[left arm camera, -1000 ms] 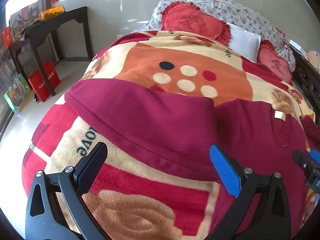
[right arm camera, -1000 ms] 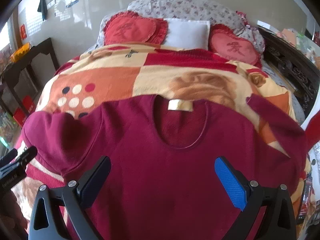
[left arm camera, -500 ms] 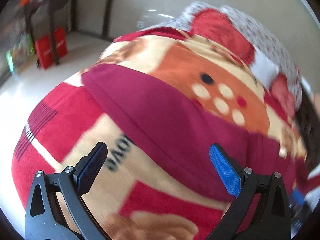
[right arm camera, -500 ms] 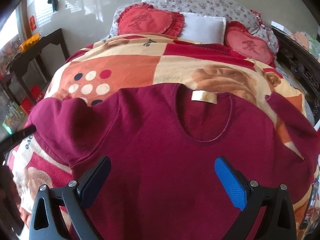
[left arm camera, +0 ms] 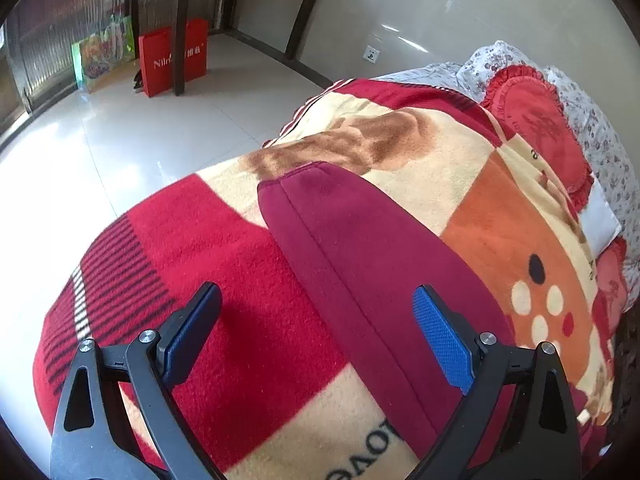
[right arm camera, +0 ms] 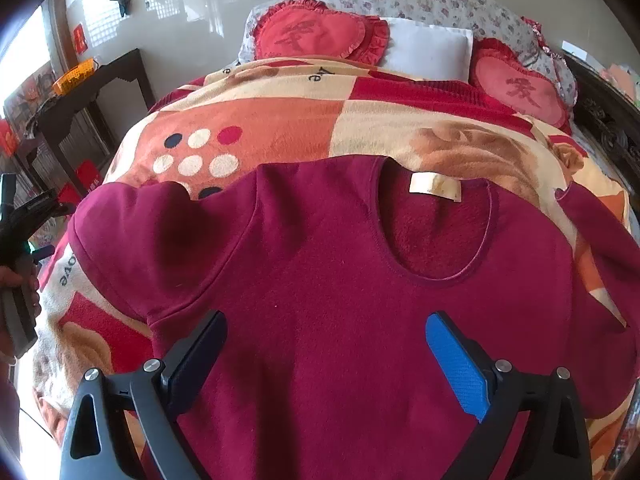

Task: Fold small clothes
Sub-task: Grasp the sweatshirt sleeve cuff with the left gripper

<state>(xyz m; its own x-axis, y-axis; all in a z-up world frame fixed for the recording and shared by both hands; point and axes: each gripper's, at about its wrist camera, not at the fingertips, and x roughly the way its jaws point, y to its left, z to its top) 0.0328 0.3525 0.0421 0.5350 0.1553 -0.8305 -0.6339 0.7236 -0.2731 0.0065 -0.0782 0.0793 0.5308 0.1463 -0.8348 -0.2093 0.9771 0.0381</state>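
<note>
Maroon sweater [right arm camera: 340, 300] lies flat on the bed blanket [left arm camera: 224, 256]; left gripper [left arm camera: 316, 328], now swung over the sleeve cuff [left arm camera: 320, 216], is closing from wide with nothing pinched, right gripper [right arm camera: 326, 354] held wide.

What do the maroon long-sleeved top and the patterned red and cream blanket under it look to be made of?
Maroon long-sleeved top: probably fleece-lined knit, matte, with a fuzzy nap showing inside the neckline. Patterned red and cream blanket: likely plush synthetic pile, its short fibres visibly fluffy and faintly sheened.
</note>
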